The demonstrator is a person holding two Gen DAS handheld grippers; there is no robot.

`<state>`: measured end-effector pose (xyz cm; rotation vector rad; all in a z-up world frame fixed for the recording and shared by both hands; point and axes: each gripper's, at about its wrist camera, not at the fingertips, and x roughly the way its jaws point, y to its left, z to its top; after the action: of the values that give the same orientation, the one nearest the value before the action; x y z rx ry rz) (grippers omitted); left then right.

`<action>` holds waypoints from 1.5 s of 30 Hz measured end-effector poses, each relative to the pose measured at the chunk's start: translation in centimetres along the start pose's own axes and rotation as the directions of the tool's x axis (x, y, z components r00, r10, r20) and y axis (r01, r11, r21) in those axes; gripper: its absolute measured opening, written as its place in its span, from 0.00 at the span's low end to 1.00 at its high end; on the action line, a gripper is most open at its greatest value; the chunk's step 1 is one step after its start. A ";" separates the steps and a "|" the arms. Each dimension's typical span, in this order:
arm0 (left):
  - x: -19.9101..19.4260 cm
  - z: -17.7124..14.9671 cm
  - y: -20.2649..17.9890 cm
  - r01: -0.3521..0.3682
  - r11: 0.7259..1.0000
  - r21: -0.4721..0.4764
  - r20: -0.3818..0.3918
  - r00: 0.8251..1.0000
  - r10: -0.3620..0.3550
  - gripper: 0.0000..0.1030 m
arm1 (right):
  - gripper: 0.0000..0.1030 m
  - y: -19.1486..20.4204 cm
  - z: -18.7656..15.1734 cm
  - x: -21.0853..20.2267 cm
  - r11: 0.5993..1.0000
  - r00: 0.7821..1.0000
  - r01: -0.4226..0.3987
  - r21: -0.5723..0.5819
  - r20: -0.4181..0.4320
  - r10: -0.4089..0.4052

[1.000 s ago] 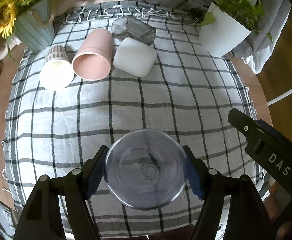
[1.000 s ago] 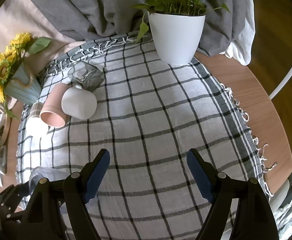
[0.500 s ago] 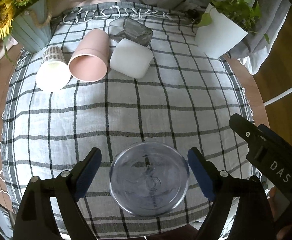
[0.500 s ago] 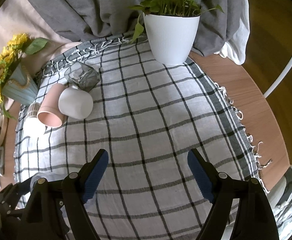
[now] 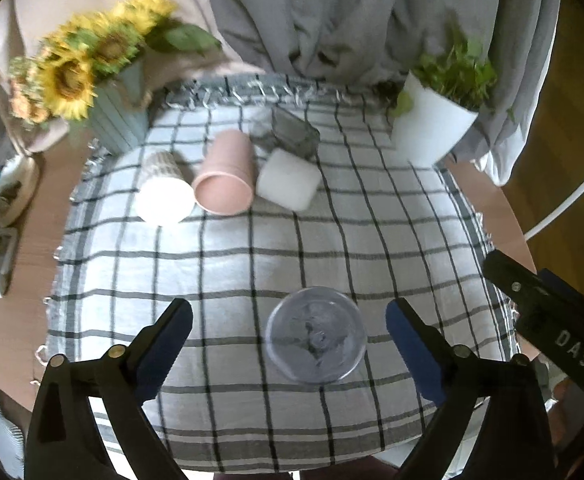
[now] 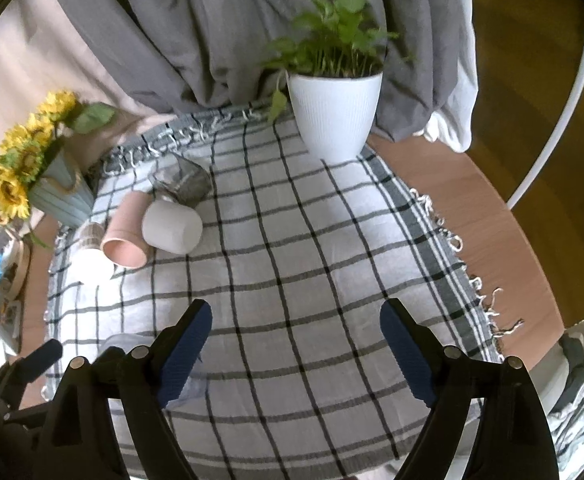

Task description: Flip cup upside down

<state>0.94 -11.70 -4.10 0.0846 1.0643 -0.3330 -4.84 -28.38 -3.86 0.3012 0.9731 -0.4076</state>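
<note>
A clear glass cup [image 5: 316,334] stands upside down on the checked cloth [image 5: 275,240], its flat base toward me. My left gripper [image 5: 287,336] is open, its blue-padded fingers well apart on either side of the cup and not touching it. My right gripper [image 6: 296,340] is open and empty above the cloth [image 6: 292,248]. In the right wrist view the cup [image 6: 123,342] shows only partly, behind the right gripper's left finger.
Far on the cloth lie a patterned paper cup [image 5: 163,192], a pink cup [image 5: 225,180], a white cup [image 5: 287,180] and a grey glass [image 5: 294,134]. A sunflower vase [image 5: 119,120] stands back left, a white plant pot [image 5: 432,128] back right. The right gripper's body [image 5: 552,320] is at right.
My left gripper has opened and let go of the clear cup, then drawn back and up. The cup stays upside down on the cloth. The right gripper has lifted slightly.
</note>
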 end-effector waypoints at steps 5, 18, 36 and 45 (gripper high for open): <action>-2.8 -0.4 2.0 -0.083 0.996 -0.036 0.077 0.993 0.085 0.99 | 0.86 0.1 -0.7 -3.4 0.999 0.998 -0.027 0.022 0.066 0.025; -7.6 -2.8 6.3 -0.152 0.981 -0.123 0.161 0.972 0.170 0.99 | 0.88 3.6 -3.6 -8.6 0.992 0.983 -0.112 -0.063 0.140 0.120; -10.3 -6.1 9.1 -0.260 0.958 -0.122 0.220 0.934 0.281 1.00 | 0.88 7.5 -7.1 -10.9 0.982 0.981 -0.047 -0.180 0.178 0.080; -10.9 -6.3 10.1 -0.251 0.960 -0.123 0.243 0.930 0.274 1.00 | 0.90 8.7 -8.0 -11.0 0.979 0.983 -0.036 -0.201 0.168 0.071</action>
<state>-6.02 1.74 1.38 0.0990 0.7952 -0.0498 -12.10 -15.10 1.72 0.1092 0.8241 -0.2803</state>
